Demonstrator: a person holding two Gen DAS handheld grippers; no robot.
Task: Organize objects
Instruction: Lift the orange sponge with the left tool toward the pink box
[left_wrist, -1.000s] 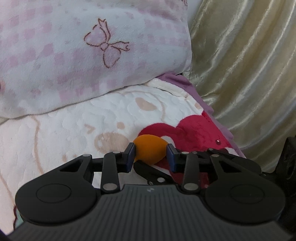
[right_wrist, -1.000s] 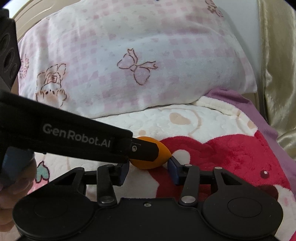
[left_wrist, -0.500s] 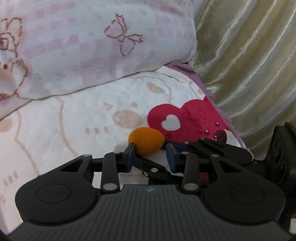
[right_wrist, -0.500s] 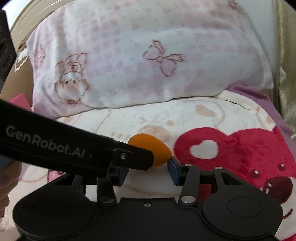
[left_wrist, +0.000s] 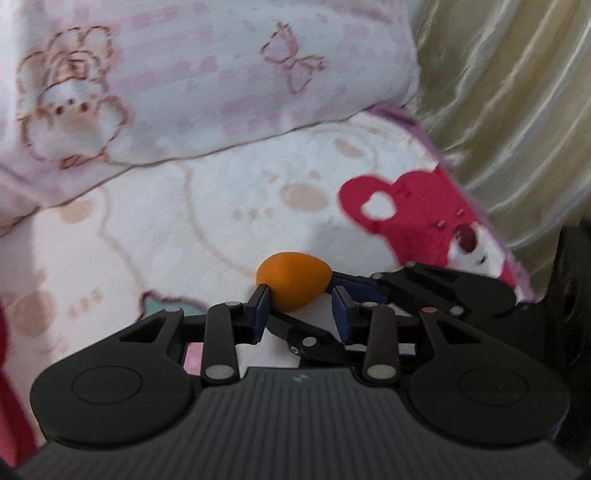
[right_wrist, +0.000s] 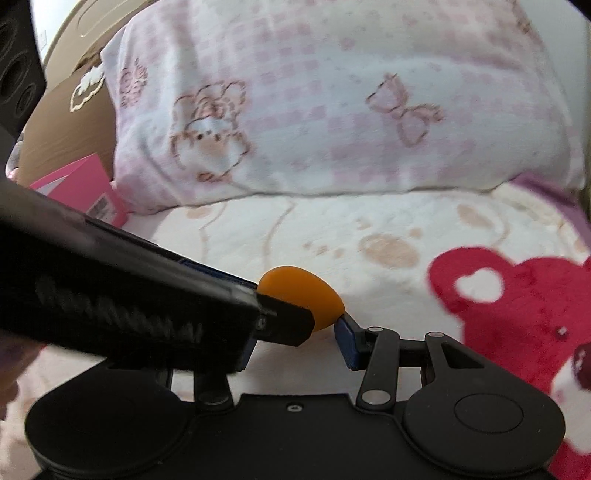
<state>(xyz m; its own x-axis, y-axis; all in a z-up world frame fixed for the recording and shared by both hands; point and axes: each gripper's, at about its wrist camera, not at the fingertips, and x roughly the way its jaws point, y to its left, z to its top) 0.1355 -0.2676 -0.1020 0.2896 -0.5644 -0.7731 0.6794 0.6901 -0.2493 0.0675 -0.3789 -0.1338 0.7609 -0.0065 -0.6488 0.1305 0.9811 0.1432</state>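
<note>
Carrying orange sponge (left_wrist: 292, 279) over blanket (left_wrist: 207, 229) | sponge was pinched by both left gripper (left_wrist: 301, 308) and right gripper (right_wrist: 295, 339) fingers | matched motion was advised.

An orange egg-shaped sponge (left_wrist: 293, 282) is showing plain and unpatterned. The pillow (right_wrist: 332, 99) is wearing pink-and-white checks with brown-outlined bows and bunnies. The blanket (left_wrist: 207, 236) is showing cream with tan paw prints and a red bear (right_wrist: 517, 306). The curtain (left_wrist: 517, 110) is gleaming pale gold. A pink box (right_wrist: 85, 192) is peeking out.
</note>
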